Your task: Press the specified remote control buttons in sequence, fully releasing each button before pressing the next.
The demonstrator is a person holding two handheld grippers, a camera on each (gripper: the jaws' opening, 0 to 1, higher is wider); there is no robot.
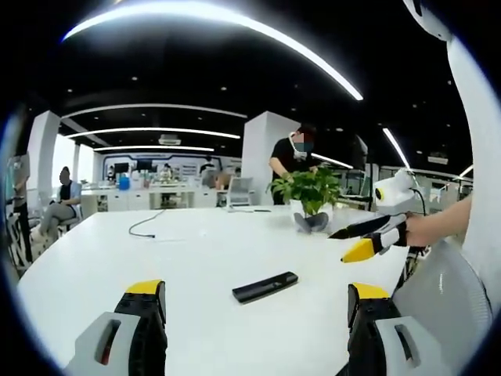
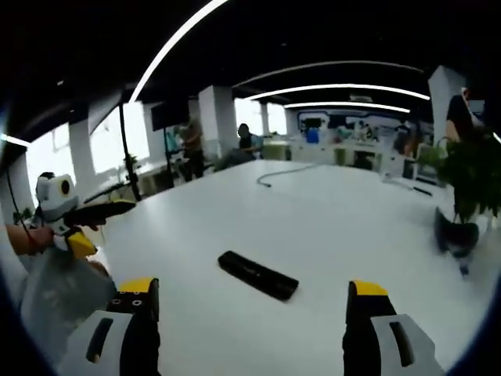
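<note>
A slim black remote control [image 1: 264,287] lies flat on the white table [image 1: 196,251], a little ahead of my left gripper [image 1: 257,291], which is open with its yellow-tipped jaws wide apart and nothing between them. My right gripper [image 1: 362,239] comes in from the right, held in a hand above the table edge. In the right gripper view the same remote [image 2: 258,275] lies slantwise on the table [image 2: 329,227], just ahead of my right gripper [image 2: 252,294], which is open and empty. My left gripper [image 2: 82,223] shows at the left, also in a hand.
A potted green plant [image 1: 313,192] stands on the table's far side, with a person standing behind it. A thin dark cable [image 1: 145,227] lies farther back on the table. Another person sits at the far left. The plant [image 2: 468,180] is at the right in the right gripper view.
</note>
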